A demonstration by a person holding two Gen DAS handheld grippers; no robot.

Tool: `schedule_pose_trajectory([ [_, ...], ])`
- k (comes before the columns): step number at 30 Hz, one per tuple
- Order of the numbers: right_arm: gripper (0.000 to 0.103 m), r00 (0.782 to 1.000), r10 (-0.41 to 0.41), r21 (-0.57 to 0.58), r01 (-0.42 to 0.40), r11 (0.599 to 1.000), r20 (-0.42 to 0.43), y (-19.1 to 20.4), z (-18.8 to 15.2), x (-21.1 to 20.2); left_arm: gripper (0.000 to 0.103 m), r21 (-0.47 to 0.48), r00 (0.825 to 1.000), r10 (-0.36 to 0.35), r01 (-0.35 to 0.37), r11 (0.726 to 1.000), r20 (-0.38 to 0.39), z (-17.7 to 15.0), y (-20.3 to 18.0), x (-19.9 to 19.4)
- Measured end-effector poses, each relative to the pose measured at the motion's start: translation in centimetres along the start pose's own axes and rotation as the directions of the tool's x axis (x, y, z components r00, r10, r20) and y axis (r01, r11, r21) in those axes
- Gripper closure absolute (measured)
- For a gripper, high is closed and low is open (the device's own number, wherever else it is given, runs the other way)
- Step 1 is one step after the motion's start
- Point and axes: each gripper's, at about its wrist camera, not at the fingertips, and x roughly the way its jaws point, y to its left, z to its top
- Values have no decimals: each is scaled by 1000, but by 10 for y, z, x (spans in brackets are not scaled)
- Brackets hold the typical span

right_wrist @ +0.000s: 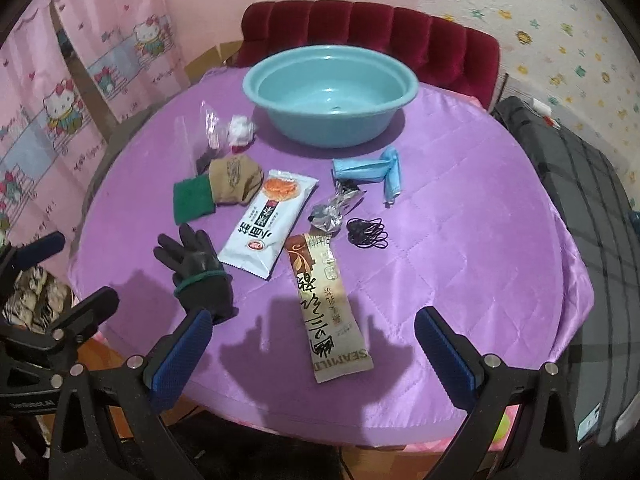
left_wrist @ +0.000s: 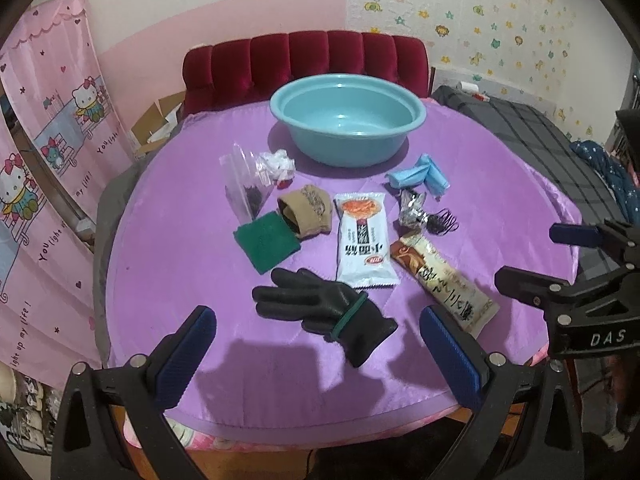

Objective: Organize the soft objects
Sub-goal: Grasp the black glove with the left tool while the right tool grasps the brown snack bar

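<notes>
On the purple round table (left_wrist: 180,280) lie a black glove (left_wrist: 324,308) (right_wrist: 196,268), a green cloth (left_wrist: 266,242) (right_wrist: 192,198), a tan sock (left_wrist: 308,210) (right_wrist: 236,180), a white snack packet (left_wrist: 364,238) (right_wrist: 268,224), a brown-and-cream sachet (left_wrist: 444,280) (right_wrist: 328,308), blue rolled bags (left_wrist: 420,174) (right_wrist: 372,170) and black hair ties (right_wrist: 366,232). An empty teal basin (left_wrist: 348,116) (right_wrist: 330,88) stands at the back. My left gripper (left_wrist: 316,344) is open, hovering just before the glove. My right gripper (right_wrist: 314,344) is open above the sachet's near end.
A clear zip bag (left_wrist: 246,184), a crumpled white wrapper (left_wrist: 278,162) and a foil wrapper (left_wrist: 412,210) lie among the items. A red padded chair (left_wrist: 304,64) stands behind the table. A pink curtain (left_wrist: 44,160) hangs left; a dark plaid bed (left_wrist: 540,140) is right.
</notes>
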Motion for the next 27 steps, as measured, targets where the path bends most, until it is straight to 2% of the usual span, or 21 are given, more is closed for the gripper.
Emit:
schedule_pose_trajectory([
  [11,0,998,29,-36,-31,999,-57,-10,-4,66,0,12,1000,7,-7,1000,-7,-20,4,29],
  [19,12,993,56,-55,-62,997,-105,-8,-6,113,0,-3,1000,23,-23,1000,-18,-31,7,50],
  [22,33,990,57,-56,-65,996,-132,-7,-7,126,0,-10,1000,16,-16,1000,-21,-33,8,54],
  [24,59,988,51,-61,-61,996,-148,-6,-10,133,0,-18,1000,8,-8,1000,-28,-34,7,57],
  [25,63,987,69,-51,-77,996,-145,-6,-11,133,0,-21,999,3,-4,1000,-32,-35,7,58],
  [26,73,986,80,-38,-86,996,-143,-8,-11,133,0,-22,999,-2,1,1000,-34,-35,7,59],
  [27,76,985,94,-24,-98,995,-143,-9,-11,132,0,-23,999,-6,5,1000,-38,-35,6,59],
])
